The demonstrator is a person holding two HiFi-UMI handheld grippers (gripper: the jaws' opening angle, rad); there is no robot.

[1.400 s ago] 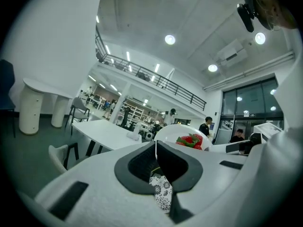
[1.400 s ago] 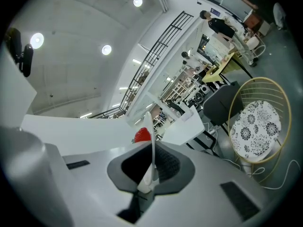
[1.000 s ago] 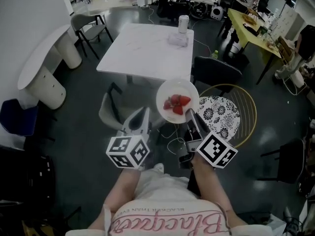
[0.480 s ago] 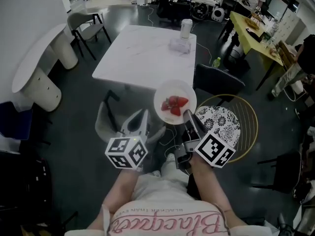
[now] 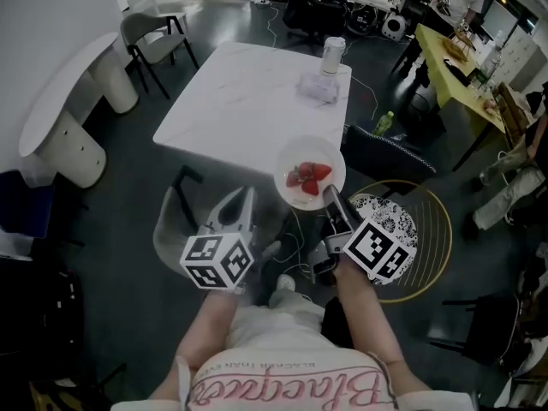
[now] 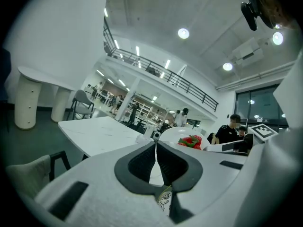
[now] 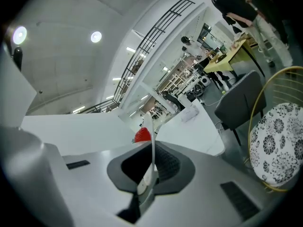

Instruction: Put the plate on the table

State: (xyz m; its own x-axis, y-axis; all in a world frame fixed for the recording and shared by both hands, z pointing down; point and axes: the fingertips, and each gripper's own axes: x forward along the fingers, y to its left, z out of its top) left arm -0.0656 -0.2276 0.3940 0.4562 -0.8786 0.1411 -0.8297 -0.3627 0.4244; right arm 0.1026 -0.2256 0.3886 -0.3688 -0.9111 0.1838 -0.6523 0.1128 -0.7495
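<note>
Left gripper (image 5: 245, 197) is hanging low at the left with its jaws pressed together on nothing, confirmed in the left gripper view (image 6: 155, 144). Right of it, the plate (image 5: 295, 157) is sitting level in the air: white, round and shallow, carrying red strawberries (image 5: 309, 179) with green tops piled near its middle. The right gripper (image 5: 330, 199) is pinching the plate's near rim, with the rim showing edge-on between the jaws (image 7: 152, 146). The plate is hovering over the dark floor just short of the near edge of the white table (image 5: 231, 101), not touching it. On the table's far right part, a pale cylindrical cup (image 5: 334, 56) is standing beside a clear crumpled wrapper (image 5: 316, 88).
</note>
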